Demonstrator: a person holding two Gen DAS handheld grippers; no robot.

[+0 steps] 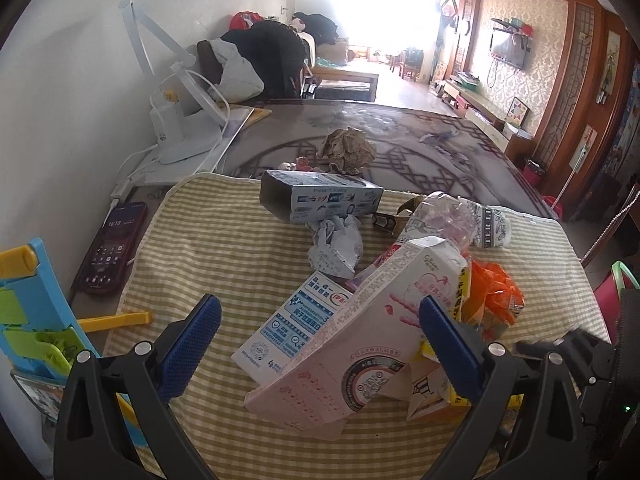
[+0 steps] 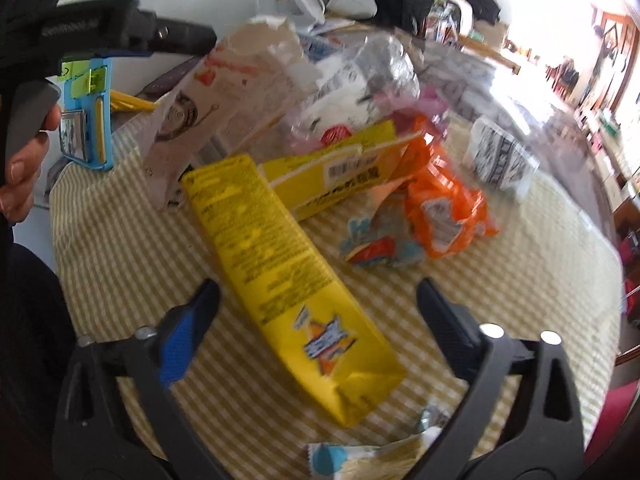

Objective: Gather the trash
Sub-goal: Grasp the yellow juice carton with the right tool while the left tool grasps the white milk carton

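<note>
Right wrist view shows my right gripper [image 2: 318, 292] tipped down over the long yellow cardboard carton [image 2: 288, 280], which lies flat on the green-and-cream checked cloth [image 2: 520, 280] covering the table. My right jaws stand spread on either side of the carton, not yet pressing it. The picture is blurred, so I think, rather than know, that neither pad touches the card.

Beyond it lie a second yellow box [image 2: 332, 172], a crumpled orange plastic wrapper [image 2: 444, 204] and a clear plastic bag [image 2: 360, 80], all heaped close together. A small blue-and-white sachet [image 2: 344, 458] sits at my near edge.

My left gripper [image 1: 320, 316] has its jaws spread too, straddling the tall pink-and-white milk carton [image 1: 360, 332], which leans on a blue-and-white carton [image 1: 292, 320]; nothing is pinched there. A dark phone [image 1: 112, 248] lies off the cloth to the left and is no trash.

To take the yellow carton well, I judge I should settle lower so the pads meet its long side walls squarely, close across its narrow width near the middle, and squeeze gently, since an empty carton will likely buckle. Lifting straight up should keep it from dragging the orange wrapper along.
</note>
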